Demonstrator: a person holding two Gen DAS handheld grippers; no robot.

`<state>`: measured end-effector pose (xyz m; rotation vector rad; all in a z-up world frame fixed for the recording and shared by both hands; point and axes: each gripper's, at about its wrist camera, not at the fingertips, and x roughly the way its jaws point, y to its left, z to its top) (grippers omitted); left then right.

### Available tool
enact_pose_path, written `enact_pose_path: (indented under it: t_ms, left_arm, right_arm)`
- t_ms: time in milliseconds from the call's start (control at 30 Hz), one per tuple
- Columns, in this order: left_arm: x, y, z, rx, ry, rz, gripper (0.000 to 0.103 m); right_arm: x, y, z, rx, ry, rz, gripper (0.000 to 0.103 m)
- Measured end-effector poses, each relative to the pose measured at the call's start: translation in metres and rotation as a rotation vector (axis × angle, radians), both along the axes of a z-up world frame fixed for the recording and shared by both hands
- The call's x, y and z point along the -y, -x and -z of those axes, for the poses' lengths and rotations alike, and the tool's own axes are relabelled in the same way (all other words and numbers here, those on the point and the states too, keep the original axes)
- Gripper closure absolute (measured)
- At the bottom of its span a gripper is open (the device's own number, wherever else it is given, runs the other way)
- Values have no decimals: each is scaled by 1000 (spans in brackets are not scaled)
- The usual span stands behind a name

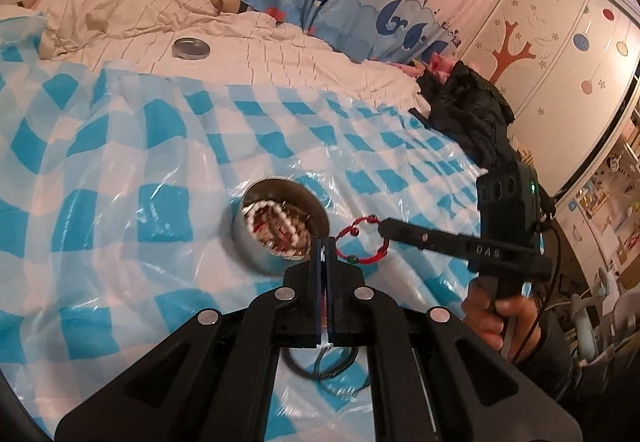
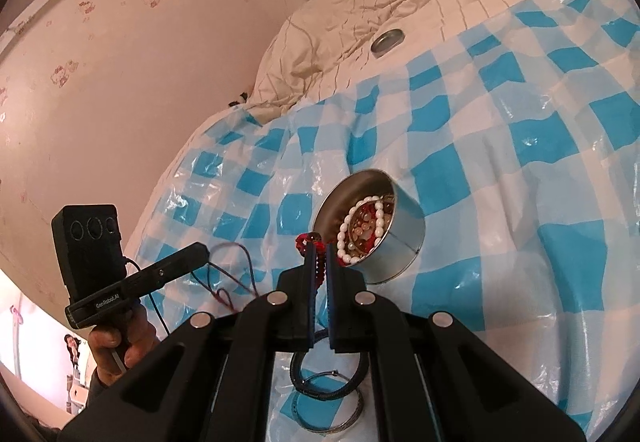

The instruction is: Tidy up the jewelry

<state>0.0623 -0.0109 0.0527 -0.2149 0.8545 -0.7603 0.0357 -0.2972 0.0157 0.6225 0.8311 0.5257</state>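
- The red cord bracelet (image 1: 362, 240) hangs as an open loop in the air, pinched at its far side by the right gripper (image 1: 380, 225), whose jaws are pressed together on the cord.
- In the right wrist view the same bracelet (image 2: 316, 254) sits bunched between that gripper's (image 2: 319, 248) fingertips, just beside the near rim of the tin.
- The left gripper (image 1: 323, 242) has its jaws pressed together; its tips sit right at the near edge of the bracelet's loop. Whether they catch the cord there cannot be told.
- In the right wrist view the left gripper (image 2: 202, 251) has thin dark red cords (image 2: 228, 274) trailing from its tips down to the bed.
- The round metal tin (image 1: 276, 230) stands open on the blue checked plastic sheet (image 1: 140, 162) that covers the bed, just beyond and left of the left gripper's tips.
- Inside the tin lies a white bead bracelet (image 2: 360, 230) on top of other beaded pieces.
- The tin's lid (image 1: 191, 49) lies well apart on the cream quilt (image 1: 280, 46), toward the head of the bed.
- A dark band (image 2: 332, 382) and a metal bangle (image 2: 344, 418) lie on the sheet near the bed's near edge, beneath the grippers.
- A hand (image 1: 494, 322) grips the right gripper's handle.
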Motion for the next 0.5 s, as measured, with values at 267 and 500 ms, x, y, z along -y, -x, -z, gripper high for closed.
enact_pose_path:
  t_ms: [267, 500]
  left_arm:
    - [33, -27, 8, -20, 45, -21, 102]
    - [56, -52, 29, -51, 68, -99, 102]
  right_arm:
    - [16, -3, 1, -9, -31, 49, 98]
    - [19, -7, 3, -19, -38, 62, 98]
